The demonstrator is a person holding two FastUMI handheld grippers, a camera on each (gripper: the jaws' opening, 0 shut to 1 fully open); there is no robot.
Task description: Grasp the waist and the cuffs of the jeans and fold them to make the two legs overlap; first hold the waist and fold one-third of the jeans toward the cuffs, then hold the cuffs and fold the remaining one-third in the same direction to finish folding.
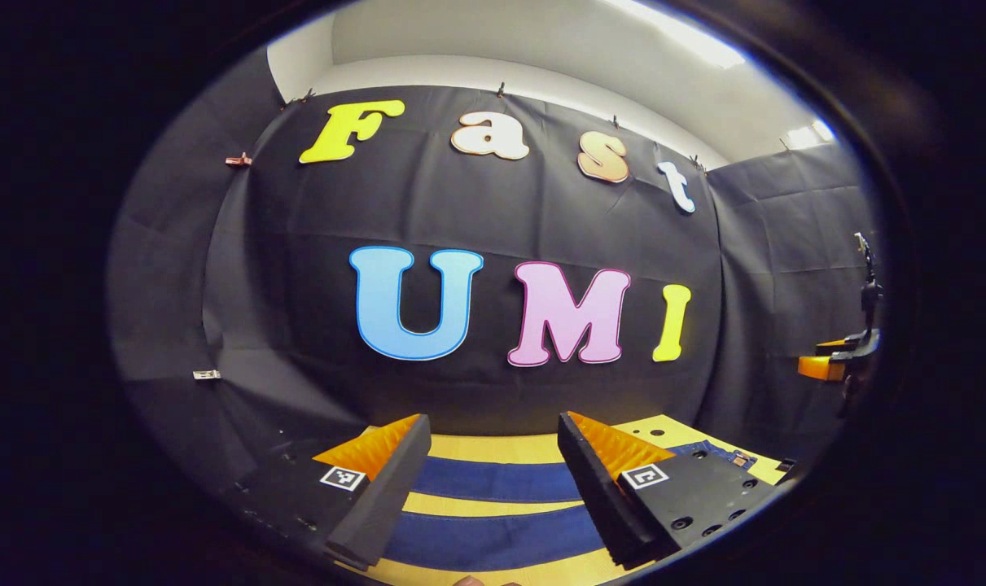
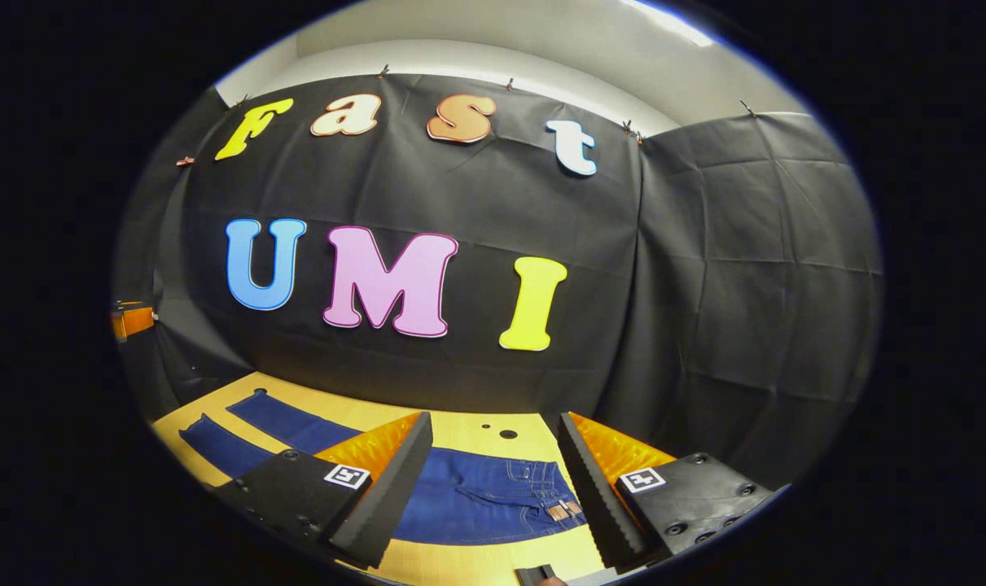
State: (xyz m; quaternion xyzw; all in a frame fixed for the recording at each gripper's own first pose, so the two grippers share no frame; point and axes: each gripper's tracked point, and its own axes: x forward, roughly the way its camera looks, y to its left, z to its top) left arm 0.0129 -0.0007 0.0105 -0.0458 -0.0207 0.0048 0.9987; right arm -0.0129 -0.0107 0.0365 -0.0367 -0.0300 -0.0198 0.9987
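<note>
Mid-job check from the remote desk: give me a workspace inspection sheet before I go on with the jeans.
Surface: yellow table, with small holes near its far edge.
Job's things: jeans lie flat and unfolded, legs apart; waist sits ahead of the right gripper.
Clutter: nothing seen.
Grippers: left gripper open above the legs; right gripper open above the waist; neither touches the cloth.
Cables: nothing seen.
Surroundings: black cloth wall behind and at the sides, pale ceiling above.
</note>
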